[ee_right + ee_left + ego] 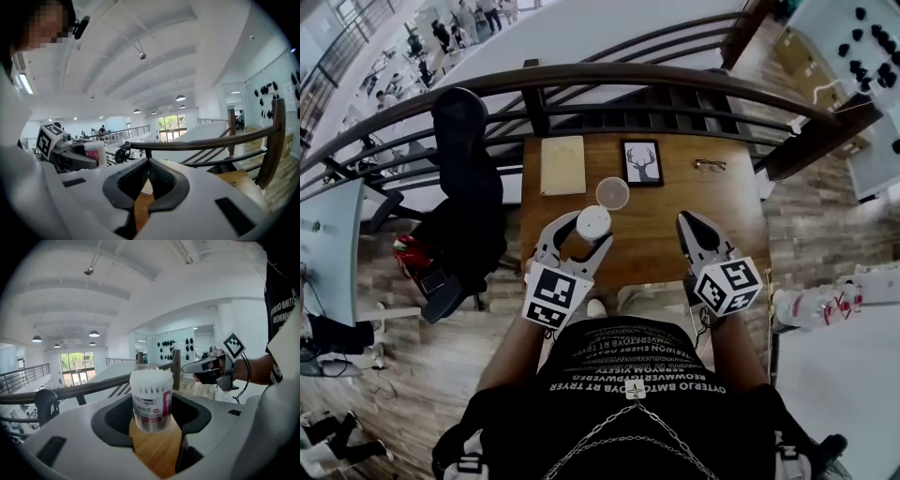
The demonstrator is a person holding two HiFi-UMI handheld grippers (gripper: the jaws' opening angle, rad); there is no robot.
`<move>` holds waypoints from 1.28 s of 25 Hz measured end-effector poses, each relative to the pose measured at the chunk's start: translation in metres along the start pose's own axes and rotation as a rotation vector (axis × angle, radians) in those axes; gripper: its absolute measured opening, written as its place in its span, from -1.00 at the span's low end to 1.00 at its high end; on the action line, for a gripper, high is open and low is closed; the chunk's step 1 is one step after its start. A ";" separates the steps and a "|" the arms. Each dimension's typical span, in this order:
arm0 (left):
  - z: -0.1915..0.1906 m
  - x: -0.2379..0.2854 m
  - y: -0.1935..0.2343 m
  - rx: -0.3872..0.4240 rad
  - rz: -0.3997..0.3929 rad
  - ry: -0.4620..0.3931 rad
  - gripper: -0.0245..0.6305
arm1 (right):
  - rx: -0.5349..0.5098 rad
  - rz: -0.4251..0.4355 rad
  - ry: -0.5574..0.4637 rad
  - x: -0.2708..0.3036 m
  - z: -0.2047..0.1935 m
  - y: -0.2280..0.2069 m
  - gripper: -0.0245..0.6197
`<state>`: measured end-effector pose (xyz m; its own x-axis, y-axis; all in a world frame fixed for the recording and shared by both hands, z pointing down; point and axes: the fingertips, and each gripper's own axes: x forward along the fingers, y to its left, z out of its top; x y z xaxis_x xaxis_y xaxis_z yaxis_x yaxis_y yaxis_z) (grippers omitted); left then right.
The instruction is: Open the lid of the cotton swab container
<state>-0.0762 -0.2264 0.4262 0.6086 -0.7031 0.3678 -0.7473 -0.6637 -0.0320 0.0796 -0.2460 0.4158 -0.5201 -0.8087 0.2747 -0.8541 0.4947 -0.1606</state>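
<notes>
One cotton swab container (151, 399), top open, upright, clamped in our left gripper (584, 234) above the table (656, 246); right gripper (686, 223) jaws together, empty; we judge it light, slippery, thin-walled; grip mid-wall; lid (612, 193) on table.

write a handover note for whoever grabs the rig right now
Left gripper: shut on the container, apparently lifted off the table; swabs show at its open top.
Right gripper: shut, empty, off to the right, apart from the container.
Lid: the round disc on the table just beyond the container looks like it.
Done: lid seems off.
Left: probably only setting the container down.
</notes>
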 end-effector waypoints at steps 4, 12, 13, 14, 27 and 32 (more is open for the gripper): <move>0.017 -0.009 0.023 -0.014 0.091 -0.079 -0.11 | -0.052 -0.040 -0.030 -0.009 0.011 -0.012 -0.88; 0.031 -0.022 0.049 0.004 0.168 -0.100 -0.11 | -0.119 -0.089 -0.046 -0.019 0.027 -0.035 -0.88; 0.033 -0.023 0.050 0.005 0.172 -0.101 -0.11 | -0.120 -0.090 -0.049 -0.019 0.029 -0.038 -0.88; 0.035 -0.023 0.052 0.004 0.176 -0.103 -0.11 | -0.118 -0.091 -0.052 -0.019 0.030 -0.040 -0.88; 0.040 -0.018 0.057 0.004 0.179 -0.096 -0.11 | -0.126 -0.058 -0.066 -0.009 0.039 -0.039 -0.88; 0.038 -0.018 0.055 0.007 0.178 -0.102 -0.11 | -0.141 -0.030 -0.072 -0.003 0.041 -0.032 -0.88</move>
